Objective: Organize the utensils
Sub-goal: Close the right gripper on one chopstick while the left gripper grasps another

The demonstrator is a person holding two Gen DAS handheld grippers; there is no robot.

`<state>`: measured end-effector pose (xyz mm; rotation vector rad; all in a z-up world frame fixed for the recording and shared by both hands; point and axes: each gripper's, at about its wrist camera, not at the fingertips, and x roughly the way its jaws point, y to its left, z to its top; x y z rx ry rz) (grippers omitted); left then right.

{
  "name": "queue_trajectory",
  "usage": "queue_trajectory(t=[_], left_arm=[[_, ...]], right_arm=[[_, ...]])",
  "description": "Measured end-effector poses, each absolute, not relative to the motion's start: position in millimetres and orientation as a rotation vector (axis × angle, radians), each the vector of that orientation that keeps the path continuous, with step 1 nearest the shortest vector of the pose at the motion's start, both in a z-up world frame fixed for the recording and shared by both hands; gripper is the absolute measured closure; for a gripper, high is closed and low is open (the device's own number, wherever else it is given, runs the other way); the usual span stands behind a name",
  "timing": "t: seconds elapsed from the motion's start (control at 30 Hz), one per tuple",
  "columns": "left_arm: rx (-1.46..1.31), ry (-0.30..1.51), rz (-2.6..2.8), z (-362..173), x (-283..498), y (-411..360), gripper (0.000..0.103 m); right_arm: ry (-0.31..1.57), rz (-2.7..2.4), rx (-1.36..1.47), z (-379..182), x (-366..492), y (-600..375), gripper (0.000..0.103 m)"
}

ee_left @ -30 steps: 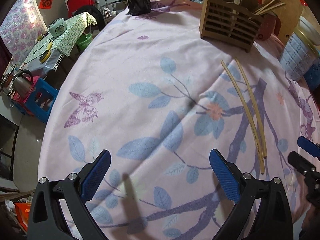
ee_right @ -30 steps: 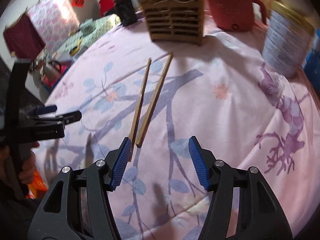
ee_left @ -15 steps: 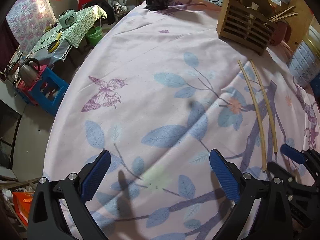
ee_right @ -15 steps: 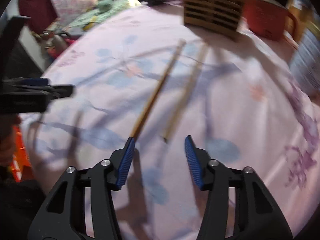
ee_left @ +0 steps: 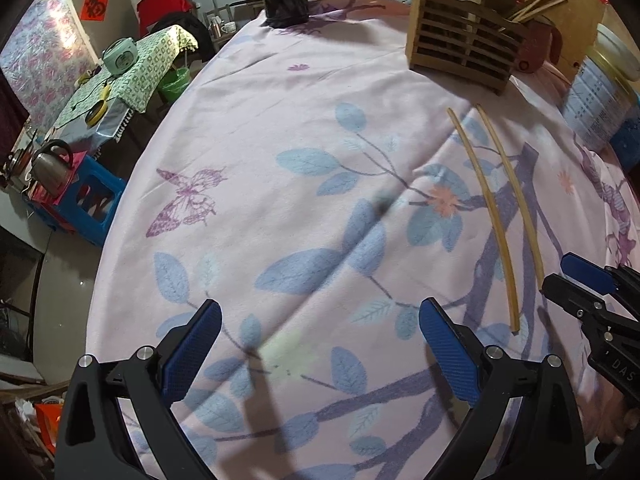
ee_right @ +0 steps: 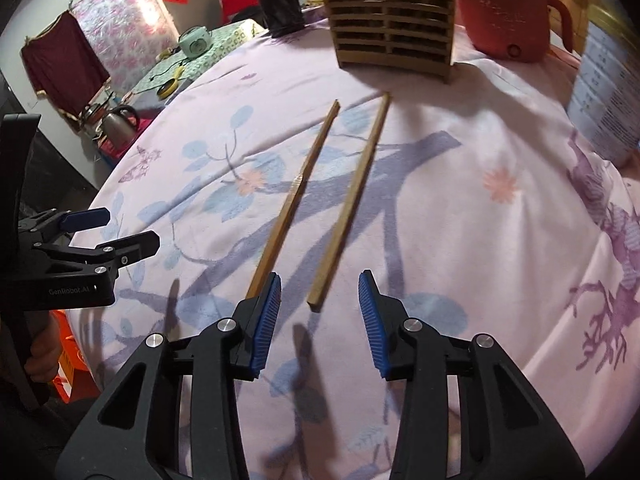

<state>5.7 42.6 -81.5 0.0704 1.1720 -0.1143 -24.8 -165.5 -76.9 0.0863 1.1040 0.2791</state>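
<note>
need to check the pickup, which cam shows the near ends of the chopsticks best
The right wrist view: both chopsticks run straight toward the closing right gripper. The left wrist view shows them off to the side, curved by the lens.

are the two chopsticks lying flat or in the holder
Lying flat: both chopsticks rest side by side on the tablecloth, outside the wooden holder.

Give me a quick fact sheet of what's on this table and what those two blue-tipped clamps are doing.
surface: pink floral tablecloth
utensils: two chopsticks, lying side by side, not touching
destination: slatted wooden utensil holder, already holding sticks
nearby: red electric pot, printed tin, black container
right gripper: jaws closing, right-hand chopstick's near end between them, not yet pinched
left gripper: open, empty, over bare cloth
</note>
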Motion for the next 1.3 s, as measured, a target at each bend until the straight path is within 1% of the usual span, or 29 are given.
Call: queue_trajectory(t=[0.13,0.17,0.2,0.27,0.3,0.57,0.7,0.73,0.83,0.87,0.9,1.0,1.03,1.13,1.2,1.3], left_arm=[[0.060,1.177,-0.093,-82,6,47,0.006],[0.060,1.177,-0.093,-82,7,46,0.006],[0.059,1.177,-0.094,-82,7,45,0.006],[0.060,1.176,-0.104,-82,8,39,0.006],[0.064,1.174,-0.112,-82,7,35,0.006],[0.080,1.147,-0.185,-81,2,0,0.006],[0.070,1.145,-0.199,-83,-2,-11,0.006],[0.070,1.146,-0.199,-84,-2,-12,0.006],[0.069,1.150,-0.189,-85,-3,-14,0.006],[0.066,1.151,-0.179,-86,-4,-13,0.006],[0.063,1.151,-0.174,-85,-3,-11,0.006],[0.034,1.151,-0.155,-84,-3,-3,0.007],[0.027,1.151,-0.157,-84,-3,-2,0.008],[0.005,1.155,-0.202,-84,-3,-5,0.016],[0.005,1.154,-0.253,-84,-4,-13,0.024],[0.026,1.143,-0.326,-83,-8,-29,0.026]], right_arm=[[1.120,0.264,0.063,-86,-23,-162,0.068],[1.109,0.258,0.045,-85,-24,-162,0.072],[1.105,0.247,0.012,-85,-24,-161,0.081],[1.104,0.224,-0.006,-86,-25,-167,0.094],[1.106,0.210,0.012,-86,-26,-175,0.095],[1.126,0.157,0.059,-86,-31,-222,0.095],[1.130,0.208,0.077,-85,-29,-226,0.085],[1.130,0.213,0.077,-85,-28,-226,0.085],[1.122,0.216,0.061,-87,-26,-225,0.088],[1.120,0.215,0.060,-87,-26,-225,0.091],[1.115,0.208,0.059,-87,-25,-227,0.096],[1.107,0.191,0.076,-86,-26,-231,0.096],[1.106,0.184,0.083,-86,-27,-233,0.096],[1.104,0.157,0.089,-85,-33,-240,0.096],[1.113,0.141,0.097,-86,-39,-245,0.096],[1.114,0.131,0.109,-87,-47,-251,0.096]])
